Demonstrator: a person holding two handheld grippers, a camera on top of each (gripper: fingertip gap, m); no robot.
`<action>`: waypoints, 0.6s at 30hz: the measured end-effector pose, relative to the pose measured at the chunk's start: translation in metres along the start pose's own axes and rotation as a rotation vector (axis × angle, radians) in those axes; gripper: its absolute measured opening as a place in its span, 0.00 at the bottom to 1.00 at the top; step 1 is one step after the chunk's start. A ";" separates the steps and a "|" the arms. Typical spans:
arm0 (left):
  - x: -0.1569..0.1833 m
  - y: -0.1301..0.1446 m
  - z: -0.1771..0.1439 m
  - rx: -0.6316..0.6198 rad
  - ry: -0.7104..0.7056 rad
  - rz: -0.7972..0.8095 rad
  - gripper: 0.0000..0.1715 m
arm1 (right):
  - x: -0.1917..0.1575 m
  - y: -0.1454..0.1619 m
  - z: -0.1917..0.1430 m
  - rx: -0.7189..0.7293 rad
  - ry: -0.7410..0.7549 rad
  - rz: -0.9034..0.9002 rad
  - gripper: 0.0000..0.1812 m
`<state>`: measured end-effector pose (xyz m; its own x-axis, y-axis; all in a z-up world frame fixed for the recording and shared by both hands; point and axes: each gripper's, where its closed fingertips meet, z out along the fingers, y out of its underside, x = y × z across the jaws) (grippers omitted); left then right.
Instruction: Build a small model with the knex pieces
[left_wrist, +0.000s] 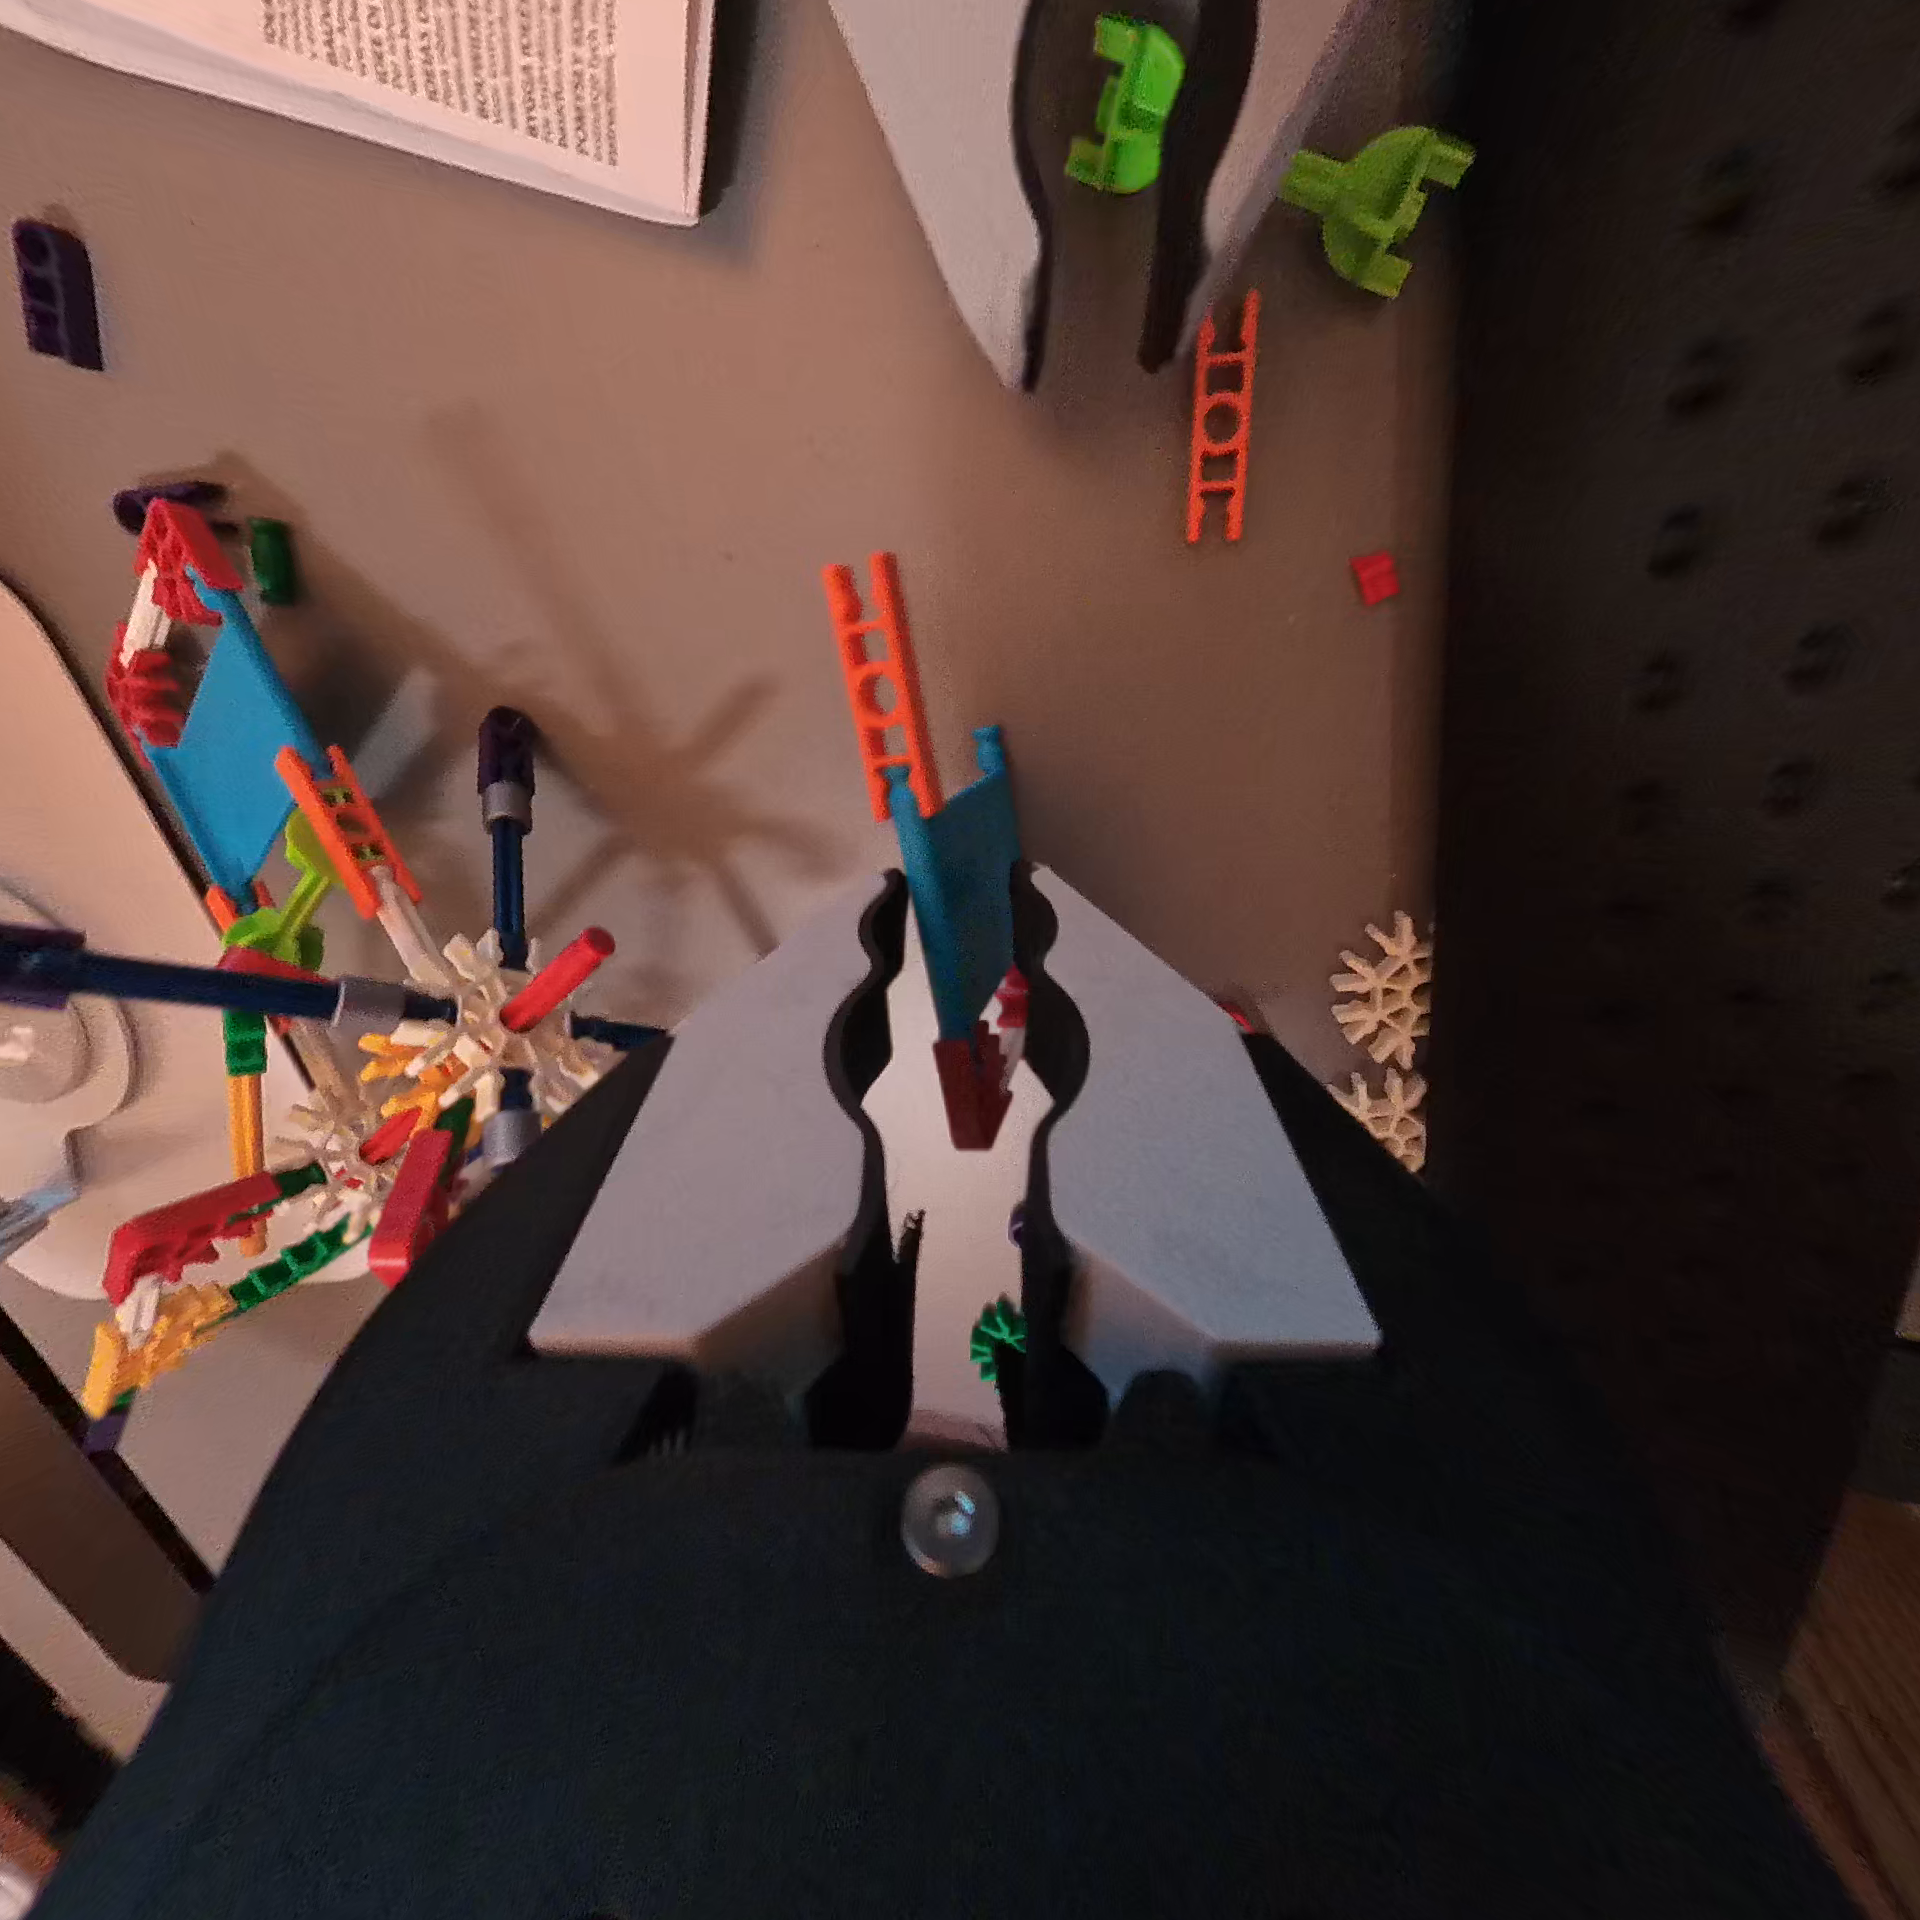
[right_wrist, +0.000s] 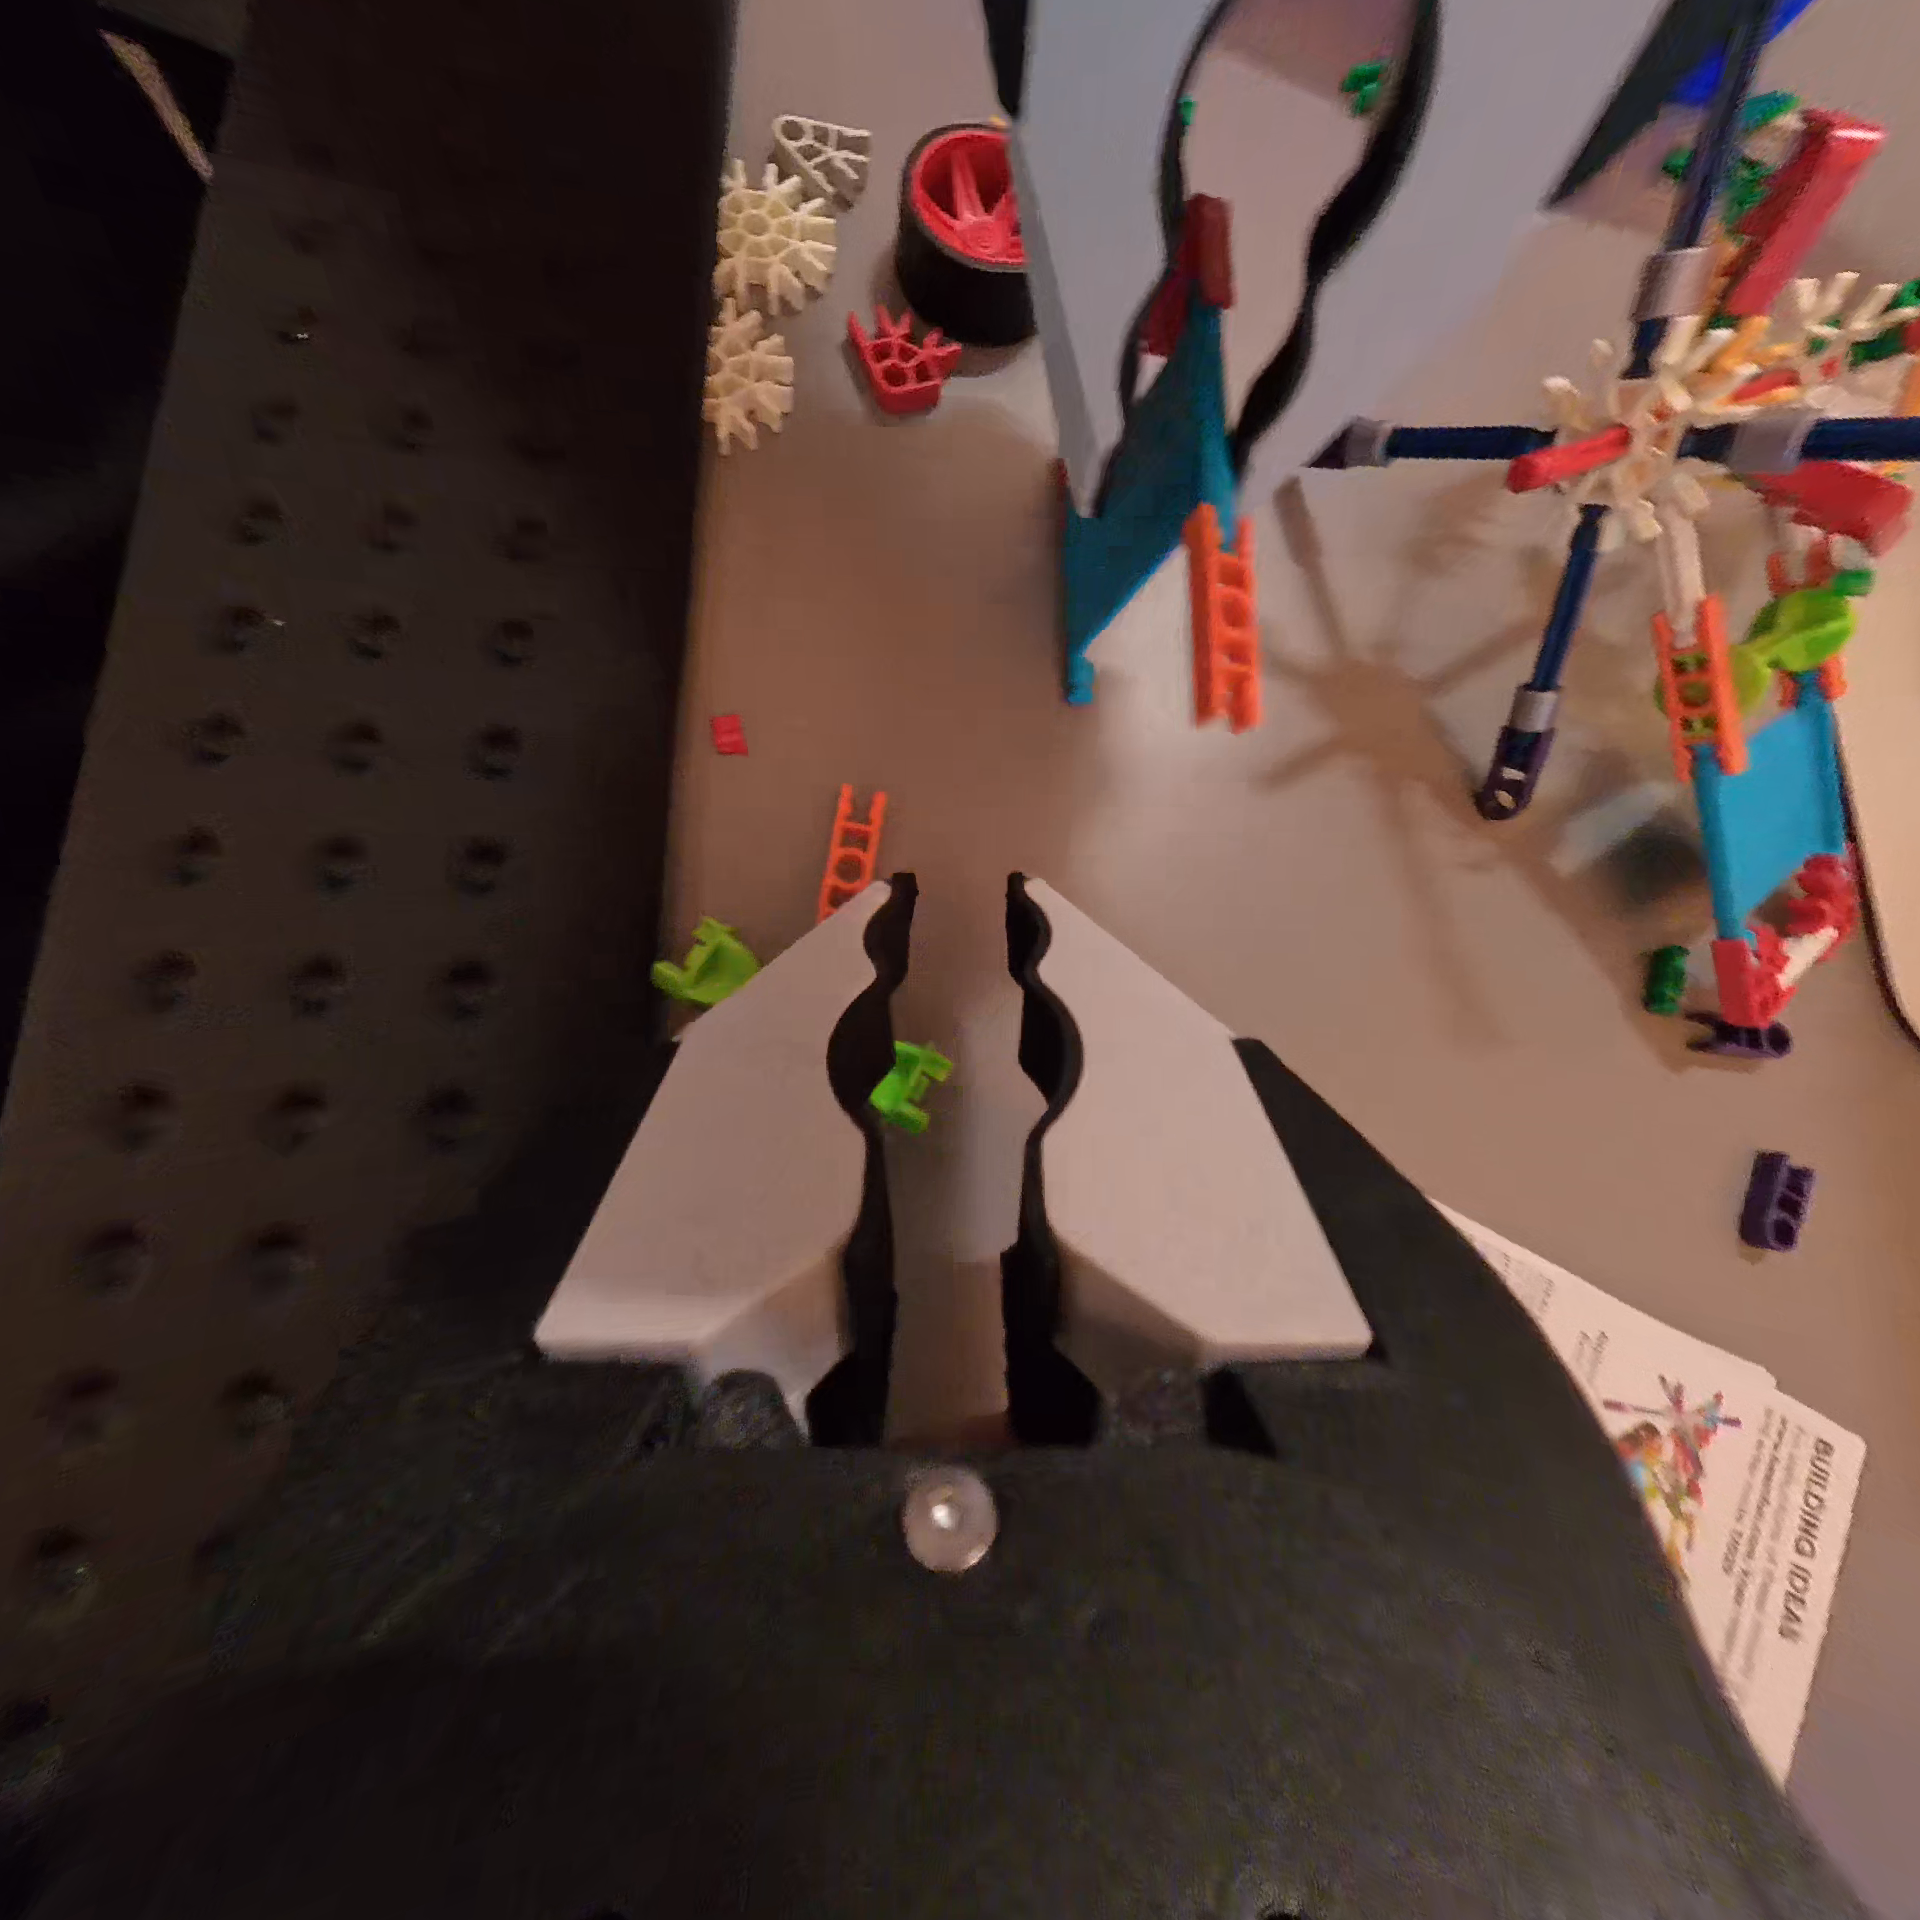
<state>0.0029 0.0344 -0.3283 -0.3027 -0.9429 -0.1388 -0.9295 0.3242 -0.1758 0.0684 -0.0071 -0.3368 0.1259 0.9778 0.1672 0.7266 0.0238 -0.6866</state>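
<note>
Left gripper (left_wrist: 961, 904) fingers: matt grey plastic, black rubbery wavy pads. Blue panel (left_wrist: 961, 914), orange ladder piece (left_wrist: 878, 686): smooth plastic. Table (left_wrist: 623, 468): matt. Booklet (right_wrist: 1704, 1538) lower right: paper. Pegboard (right_wrist: 364, 727): matt black.

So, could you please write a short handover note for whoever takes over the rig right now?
Left tool: shut on a blue panel piece with an orange ladder connector and a dark red connector clipped to it, held above the table.
Right tool: open, empty, over a lime green connector lying on the table.
The multicoloured wheel model stands nearby; a second orange ladder connector and white snowflake connectors lie loose.
</note>
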 end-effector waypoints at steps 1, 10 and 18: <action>-0.002 0.002 0.000 0.012 -0.015 -0.008 0.09 | 0.003 0.000 -0.001 0.004 0.011 0.007 0.09; -0.001 0.003 0.002 0.064 -0.030 -0.024 0.01 | -0.031 0.011 -0.008 -0.038 -0.139 0.016 0.13; 0.002 -0.003 -0.001 0.091 0.000 -0.025 0.01 | -0.036 0.028 -0.005 -0.117 -0.155 0.029 0.12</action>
<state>0.0052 0.0316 -0.3275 -0.2801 -0.9507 -0.1333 -0.9138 0.3066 -0.2666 0.0878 -0.0426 -0.3589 0.0490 0.9983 0.0319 0.7991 -0.0200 -0.6008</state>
